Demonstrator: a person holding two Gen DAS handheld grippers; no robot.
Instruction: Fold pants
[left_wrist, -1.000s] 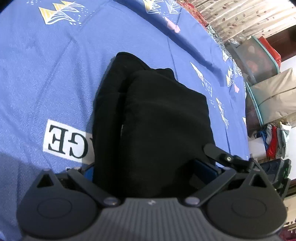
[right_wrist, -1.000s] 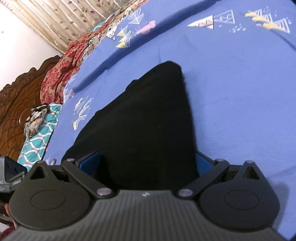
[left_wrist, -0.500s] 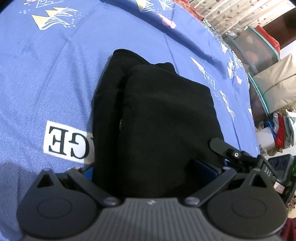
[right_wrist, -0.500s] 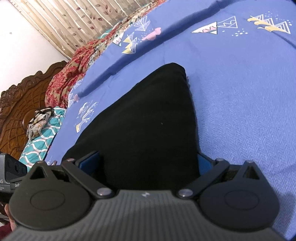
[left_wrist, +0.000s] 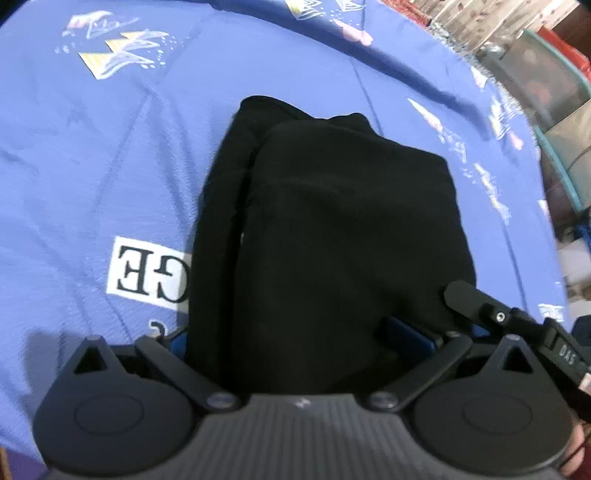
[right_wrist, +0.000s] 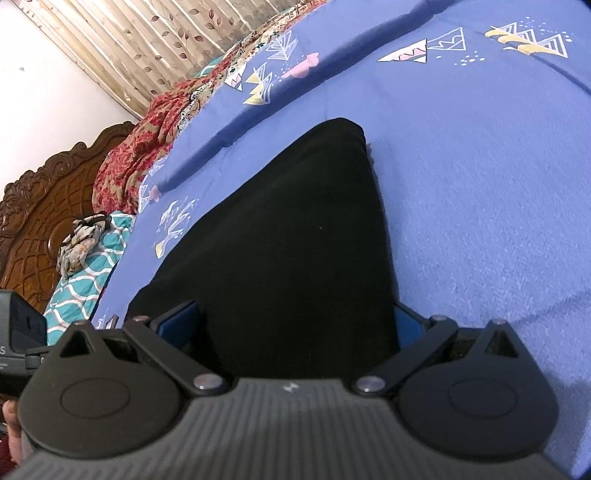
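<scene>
The black pants (left_wrist: 332, 229) lie folded in layers on the blue bedsheet (left_wrist: 92, 166). My left gripper (left_wrist: 295, 339) has its near edge between its blue pads, the cloth filling the gap. The same pants show in the right wrist view (right_wrist: 288, 258), running away to a narrow far end. My right gripper (right_wrist: 295, 325) also holds the near edge between its blue pads. The fingertips of both grippers are hidden by the cloth. The right gripper's body shows at the right edge of the left wrist view (left_wrist: 517, 325).
The bedsheet (right_wrist: 480, 184) has a white label with letters (left_wrist: 147, 273) left of the pants. A red patterned blanket (right_wrist: 147, 147), a teal pillow (right_wrist: 85, 273) and a carved wooden headboard (right_wrist: 37, 206) lie at the left. Storage boxes (left_wrist: 546, 74) stand beyond the bed.
Both views have shifted slightly and the left one is blurred, so the grippers are moving a little. The pants stay gripped and keep their shape.
</scene>
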